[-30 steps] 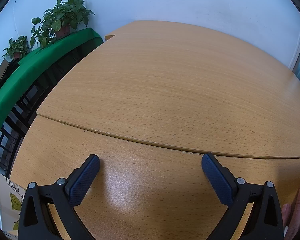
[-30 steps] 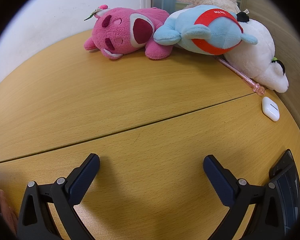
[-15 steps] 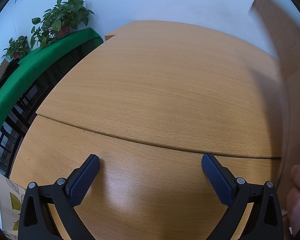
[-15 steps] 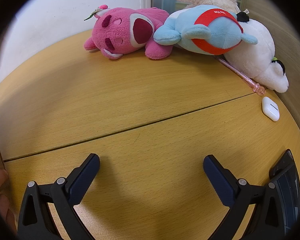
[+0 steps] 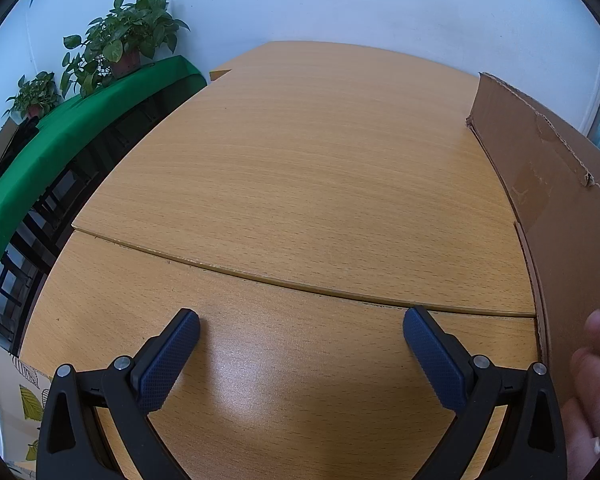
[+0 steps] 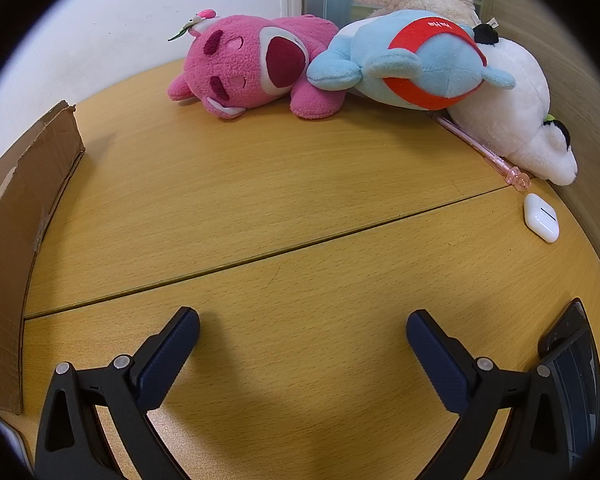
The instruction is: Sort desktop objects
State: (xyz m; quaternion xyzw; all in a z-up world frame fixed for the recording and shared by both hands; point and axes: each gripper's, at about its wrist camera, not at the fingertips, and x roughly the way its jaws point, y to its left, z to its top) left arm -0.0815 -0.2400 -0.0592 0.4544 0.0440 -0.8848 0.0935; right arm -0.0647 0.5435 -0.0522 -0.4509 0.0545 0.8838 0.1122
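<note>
my left gripper [image 5: 300,328] hangs over the wooden desk [image 5: 300,168] with its jaws spread wide and nothing between them. to its right a cardboard box [image 5: 556,200] stands on the desk, its torn brown wall facing me, and a bare hand [image 5: 592,384] rests against that wall at the lower right edge of the view. beyond the desk's left edge i see a green ledge [image 5: 60,128] with potted plants [image 5: 124,40] on it.

my right gripper [image 6: 302,330] is also released, jaws wide apart, holding nothing, above the same desk. the cardboard box sits at its far left. the things to sort lie at the back: a pink plush [image 6: 252,68] lying on its side, a blue and red plush [image 6: 416,68] touching it, and a white plush [image 6: 528,120] pressed against the blue one. a pink pen [image 6: 484,152] pokes out from under the white plush, and a white earbud case [image 6: 541,222] lies just beside the pen's tip. a dark keyboard [image 6: 576,376] edge shows at the lower right.
</note>
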